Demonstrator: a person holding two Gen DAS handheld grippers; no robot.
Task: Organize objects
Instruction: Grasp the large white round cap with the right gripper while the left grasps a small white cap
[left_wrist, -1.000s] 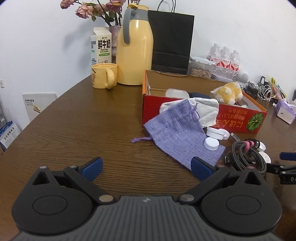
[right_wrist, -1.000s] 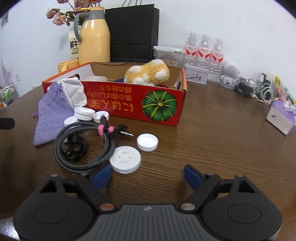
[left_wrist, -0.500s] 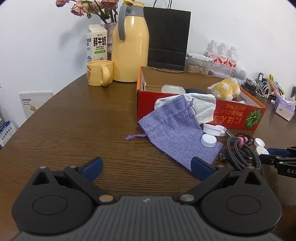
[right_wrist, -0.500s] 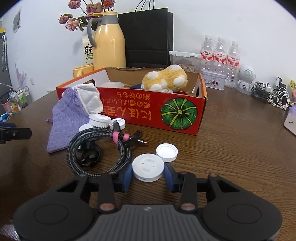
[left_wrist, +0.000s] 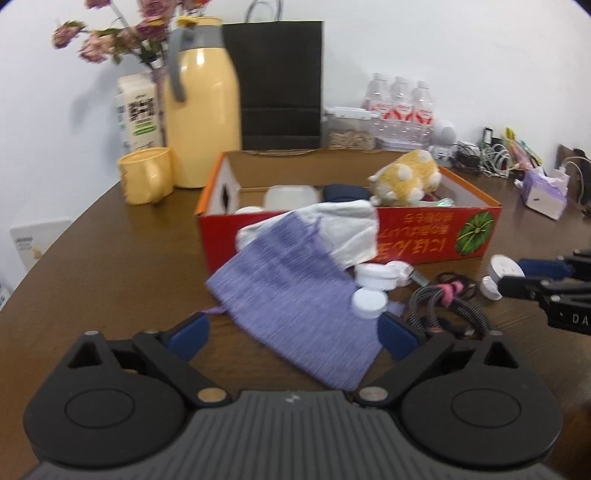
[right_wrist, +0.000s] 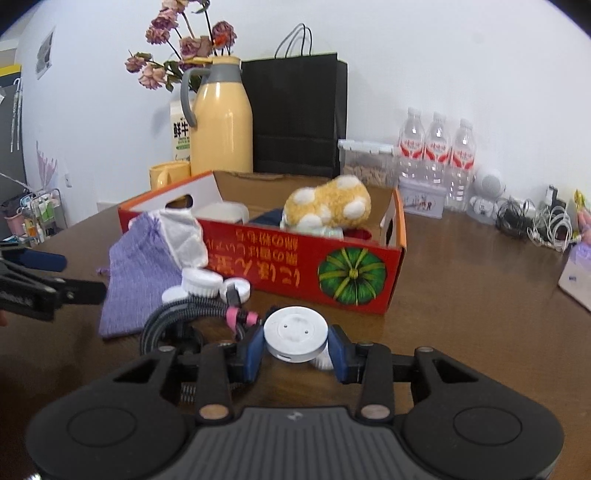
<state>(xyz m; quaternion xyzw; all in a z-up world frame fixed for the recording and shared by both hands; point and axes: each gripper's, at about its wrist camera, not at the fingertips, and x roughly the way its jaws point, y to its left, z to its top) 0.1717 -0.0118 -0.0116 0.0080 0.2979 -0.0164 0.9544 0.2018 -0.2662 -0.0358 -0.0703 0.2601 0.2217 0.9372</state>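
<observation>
pinching a flat white disc (right_wrist: 296, 333) between its blue pads, the right tool (right_wrist: 296, 353) holds it a little above the brown tabletop (right_wrist: 461, 295), just in front of the red box (right_wrist: 295, 258) with the pumpkin picture. a small white cap (right_wrist: 320, 360) sits partly hidden under the disc. to the left of the disc lies a coiled braided cable (right_wrist: 173, 321) with a pink tie, and beyond it a few round white lids (right_wrist: 201, 282) rest against the box. the left tool (left_wrist: 291, 334) has its jaws spread wide but closing, with the near corner of a purple cloth pouch (left_wrist: 295, 306) lying between them, the pads not touching it. the pouch leans up against the box front beside a white cloth (left_wrist: 351, 230). inside the box sits a yellow plush toy (right_wrist: 327, 206). behind the box stand a yellow jug (left_wrist: 201, 110), a yellow mug (left_wrist: 146, 181), a black paper bag (right_wrist: 299, 114) and three water bottles (right_wrist: 437, 147).
</observation>
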